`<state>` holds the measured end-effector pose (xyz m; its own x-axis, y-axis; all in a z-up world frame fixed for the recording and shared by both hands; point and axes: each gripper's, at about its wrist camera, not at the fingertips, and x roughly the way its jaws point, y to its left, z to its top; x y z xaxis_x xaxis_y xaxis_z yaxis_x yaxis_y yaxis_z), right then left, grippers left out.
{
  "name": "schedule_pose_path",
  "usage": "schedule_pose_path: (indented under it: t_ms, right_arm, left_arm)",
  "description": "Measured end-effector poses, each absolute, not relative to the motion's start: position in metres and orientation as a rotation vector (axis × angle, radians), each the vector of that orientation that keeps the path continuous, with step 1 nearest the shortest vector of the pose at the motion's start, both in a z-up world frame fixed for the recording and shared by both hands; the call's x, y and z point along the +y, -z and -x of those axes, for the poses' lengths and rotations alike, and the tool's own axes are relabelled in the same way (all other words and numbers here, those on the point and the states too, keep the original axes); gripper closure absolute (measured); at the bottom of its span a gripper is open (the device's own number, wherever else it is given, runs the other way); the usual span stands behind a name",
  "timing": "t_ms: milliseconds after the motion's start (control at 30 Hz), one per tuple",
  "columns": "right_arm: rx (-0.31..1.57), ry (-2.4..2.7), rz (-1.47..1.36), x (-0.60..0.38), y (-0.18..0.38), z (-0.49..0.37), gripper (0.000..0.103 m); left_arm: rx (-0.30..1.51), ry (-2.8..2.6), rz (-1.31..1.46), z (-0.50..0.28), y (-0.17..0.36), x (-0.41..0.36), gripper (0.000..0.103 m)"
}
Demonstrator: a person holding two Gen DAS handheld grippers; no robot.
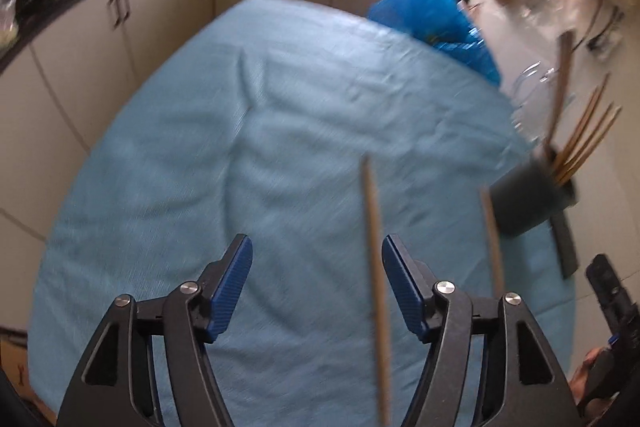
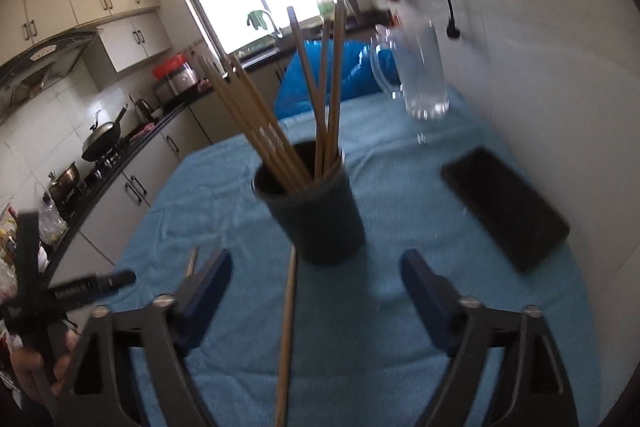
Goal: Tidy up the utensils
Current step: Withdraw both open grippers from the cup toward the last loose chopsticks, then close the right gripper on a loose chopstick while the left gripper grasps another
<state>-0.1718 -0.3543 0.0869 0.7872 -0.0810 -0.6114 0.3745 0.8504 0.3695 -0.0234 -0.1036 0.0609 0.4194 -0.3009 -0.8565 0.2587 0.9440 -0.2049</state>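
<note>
My left gripper (image 1: 318, 283) is open above the light blue cloth (image 1: 240, 147). A wooden chopstick (image 1: 376, 287) runs lengthwise between its fingers, close to the right pad (image 1: 404, 291), and neither pad presses it. A second chopstick (image 1: 493, 239) lies further right. Right of that stands a dark cup (image 1: 528, 199) holding several chopsticks (image 1: 588, 135). My right gripper (image 2: 316, 287) is open too, just short of the cup (image 2: 316, 211). One chopstick (image 2: 287, 339) lies between its fingers untouched, and another chopstick's end (image 2: 193, 261) shows beside the left finger.
A clear glass mug (image 2: 420, 75) and a blue bag (image 2: 320, 79) sit at the table's far end. A flat black object (image 2: 504, 203) lies right of the cup. A white wall runs along the right, and kitchen cabinets (image 1: 120, 11) line the left.
</note>
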Motion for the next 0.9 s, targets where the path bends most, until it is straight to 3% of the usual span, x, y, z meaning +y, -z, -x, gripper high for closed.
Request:
schedule_pose_path:
  t_ms: [400, 800, 867, 900]
  right_arm:
    - [0.757, 0.214, -0.365, -0.307, -0.064, 0.144, 0.004]
    - [0.924, 0.185, -0.272, -0.288, -0.03, 0.093, 0.005]
    - [0.934, 0.177, -0.272, -0.287, -0.025, 0.089, 0.014]
    - [0.944, 0.166, -0.274, -0.286, -0.023, 0.088, 0.03]
  left_arm:
    - [1.066, 0.325, -0.001, 0.035, -0.044, -0.075, 0.02]
    - [1.055, 0.312, 0.019, 0.032, -0.043, -0.055, 0.02]
    - [1.055, 0.311, 0.018, 0.032, -0.043, -0.055, 0.02]
    - [1.055, 0.311, 0.017, 0.032, -0.043, -0.054, 0.02]
